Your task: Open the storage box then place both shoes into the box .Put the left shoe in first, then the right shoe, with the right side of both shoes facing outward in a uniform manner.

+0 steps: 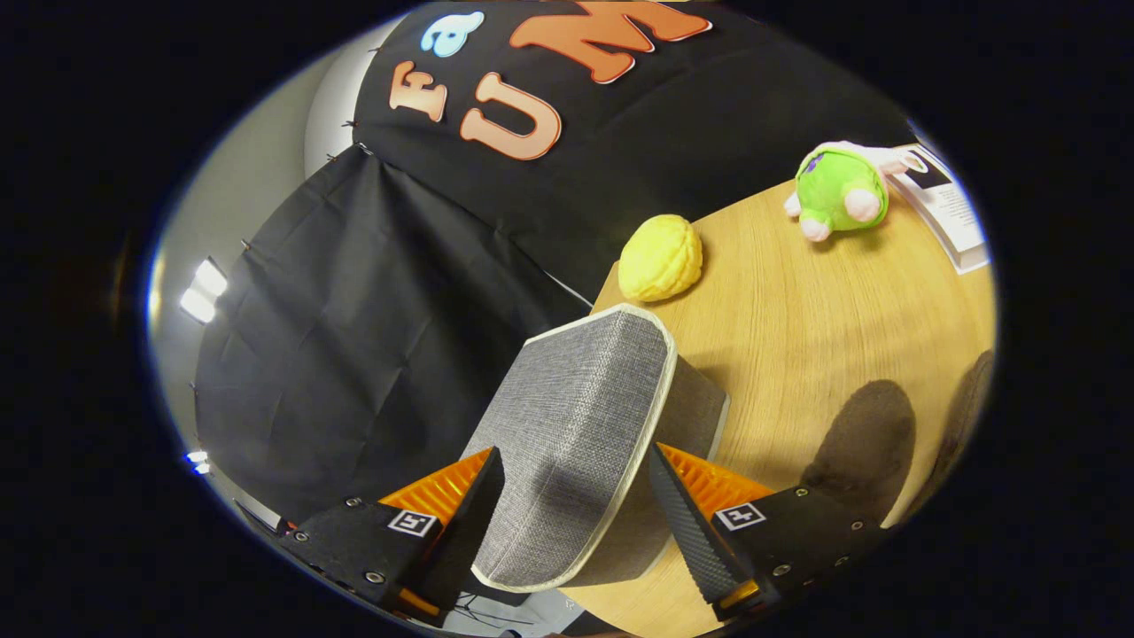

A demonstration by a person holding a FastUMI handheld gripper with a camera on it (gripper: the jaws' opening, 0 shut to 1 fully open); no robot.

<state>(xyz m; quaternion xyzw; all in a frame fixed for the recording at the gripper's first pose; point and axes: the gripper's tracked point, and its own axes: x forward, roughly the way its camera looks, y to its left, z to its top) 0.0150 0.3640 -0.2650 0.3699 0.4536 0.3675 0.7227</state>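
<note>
2 fingers of the gripper (576, 492) stand apart on either side of the grey fabric storage box lid (576, 443), raised over the wooden table (797, 337); whether both press it, I cannot tell. Beyond lie a yellow plush (660, 258), a green plush toy (838, 190) and a white booklet (952, 213). Black cloth walls the booth.

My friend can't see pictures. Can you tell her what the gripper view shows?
The gripper holds its two fingers on either side of a grey fabric box lid, above a wooden table. Beyond the lid lie a yellow squishy toy and a green plush toy.
</note>
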